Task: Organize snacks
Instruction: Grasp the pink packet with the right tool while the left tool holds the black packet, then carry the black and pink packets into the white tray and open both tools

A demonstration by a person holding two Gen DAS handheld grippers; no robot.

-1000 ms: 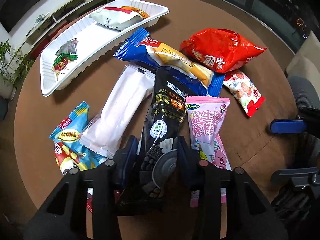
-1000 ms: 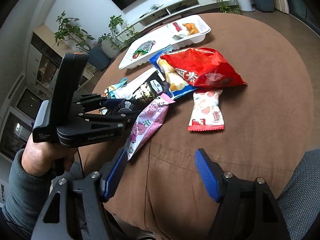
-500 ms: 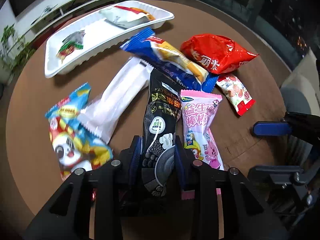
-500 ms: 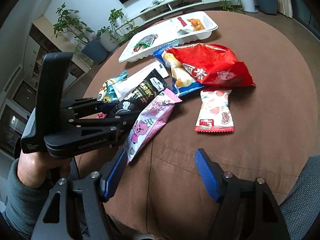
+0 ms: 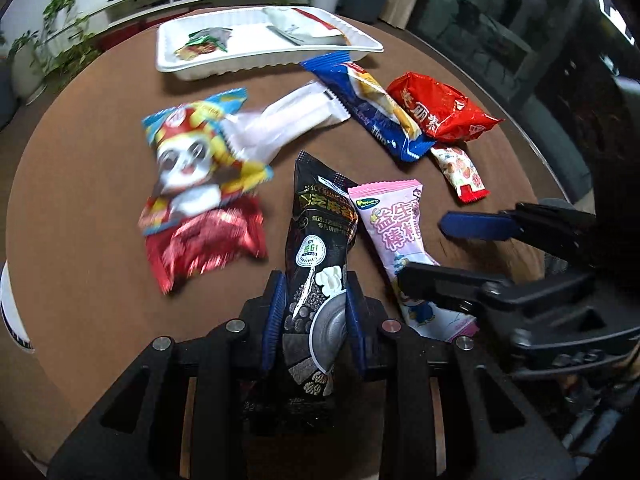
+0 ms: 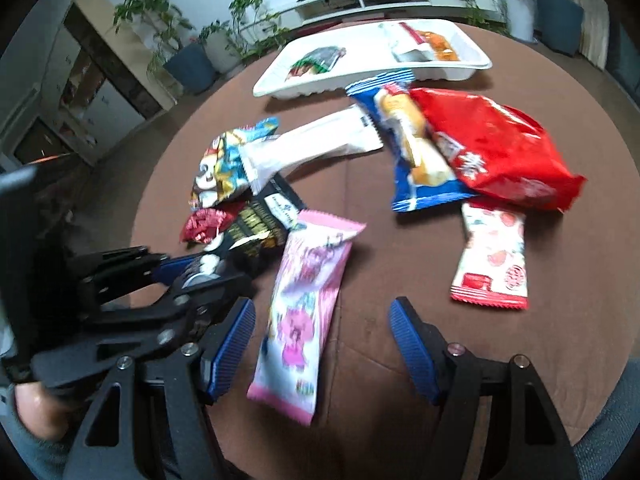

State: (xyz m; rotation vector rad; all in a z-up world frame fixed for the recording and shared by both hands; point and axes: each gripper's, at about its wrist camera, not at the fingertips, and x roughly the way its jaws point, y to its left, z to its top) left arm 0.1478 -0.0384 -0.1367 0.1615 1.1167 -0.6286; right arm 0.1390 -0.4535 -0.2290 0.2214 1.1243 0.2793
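- The left gripper (image 5: pixel 314 312) pinched the lower end of the black snack packet (image 5: pixel 318 240), blue pads pressed against both its sides; the packet's upper end pointed toward the white tray (image 5: pixel 200 68).
- The right gripper (image 6: pixel 322 348) stood wide apart, holding nothing, its fingers straddling the pink snack packet (image 6: pixel 304 312) lying on the brown table (image 6: pixel 400 248).
- In that tray lay two small packets.
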